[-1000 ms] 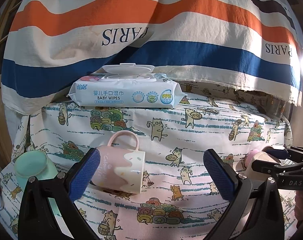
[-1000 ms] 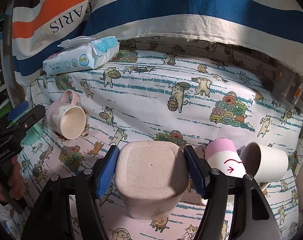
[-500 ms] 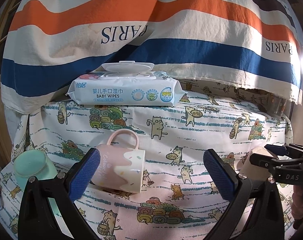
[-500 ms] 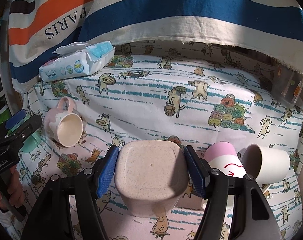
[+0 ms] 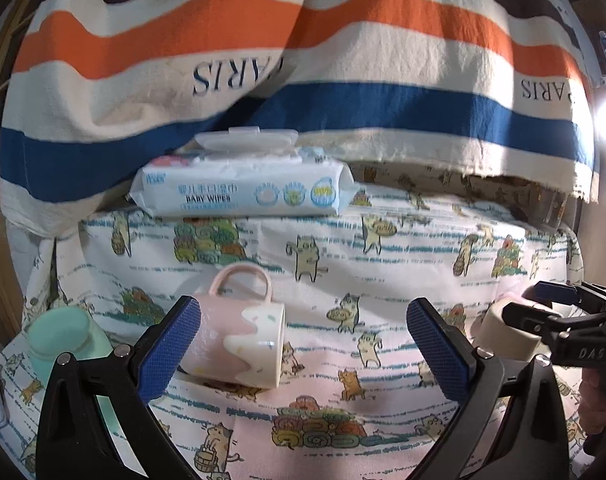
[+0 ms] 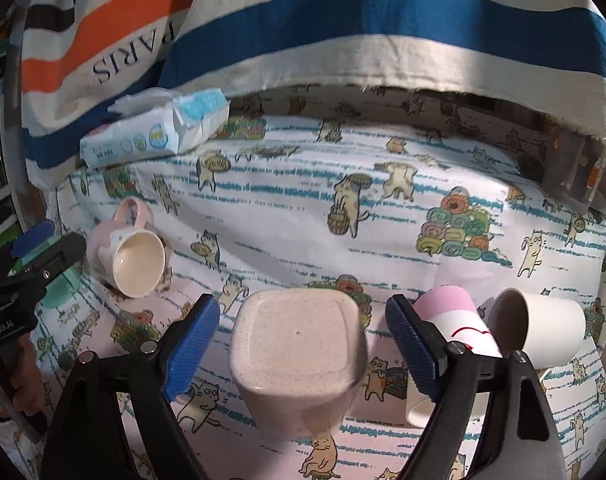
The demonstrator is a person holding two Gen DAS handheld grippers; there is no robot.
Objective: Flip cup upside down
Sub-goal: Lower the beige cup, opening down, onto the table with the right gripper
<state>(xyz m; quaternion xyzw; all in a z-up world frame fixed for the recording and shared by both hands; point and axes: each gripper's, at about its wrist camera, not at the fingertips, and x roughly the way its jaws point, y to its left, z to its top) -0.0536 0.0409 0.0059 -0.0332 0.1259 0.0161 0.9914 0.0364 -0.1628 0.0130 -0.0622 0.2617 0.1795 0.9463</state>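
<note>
Speckled cup (image 6: 297,356) sits bottom-up between our right tool (image 6: 303,342) pads, which we spread to let go.

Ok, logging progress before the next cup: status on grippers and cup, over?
Right gripper open, straddling speckled beige square cup, base up on cat-print cloth. Left gripper open, pink ceramic mug on its side ahead. Nothing blocking.

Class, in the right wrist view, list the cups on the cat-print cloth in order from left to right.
pink mug → speckled square cup → pink-and-white cup → cream cup
</note>
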